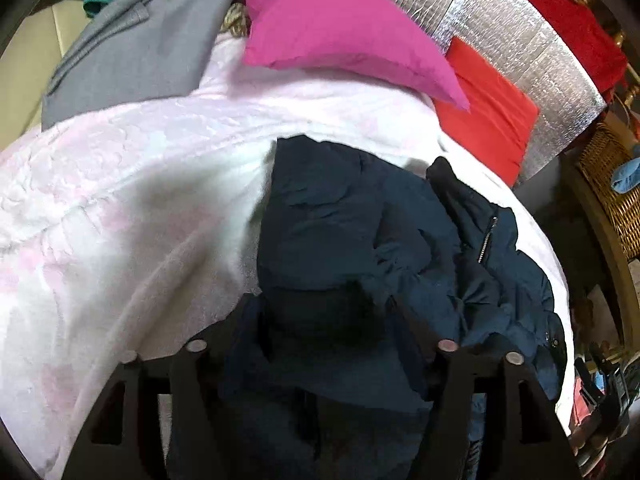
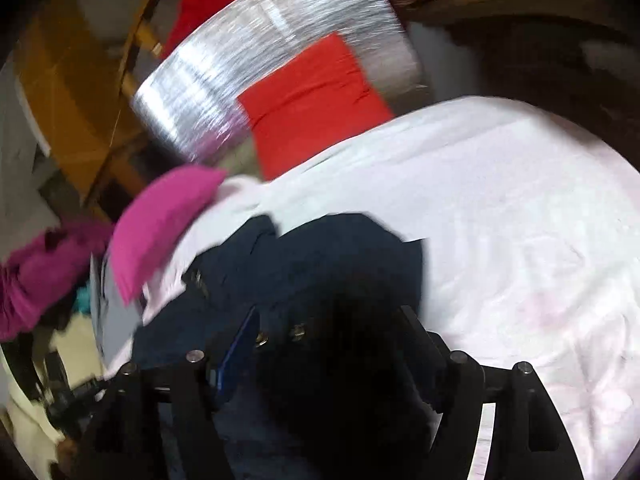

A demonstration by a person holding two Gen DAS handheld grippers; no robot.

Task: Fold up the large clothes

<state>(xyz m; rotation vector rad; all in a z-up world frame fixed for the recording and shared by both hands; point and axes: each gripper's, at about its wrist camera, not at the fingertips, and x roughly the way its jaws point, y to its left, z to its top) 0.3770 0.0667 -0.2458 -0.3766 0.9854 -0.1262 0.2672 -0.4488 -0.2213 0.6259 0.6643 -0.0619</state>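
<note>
Both hand-held grippers, left (image 1: 320,320) and right (image 2: 332,340), have jacket (image 1: 360,220) fabric between spread jaws; grip unclear. Gathering step; next, clamp firmly and fold over.

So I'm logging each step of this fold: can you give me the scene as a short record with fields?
garment: dark navy jacket, crumpled, zipper showing
surface: white and pale pink bedspread
left hand-held gripper: jaws apart, jacket fabric between them; grip unclear
right hand-held gripper: jaws apart over jacket fabric; blurred, grip unclear
behind jacket: pink pillow, red cushion, grey cloth
fold: not yet tidy
</note>
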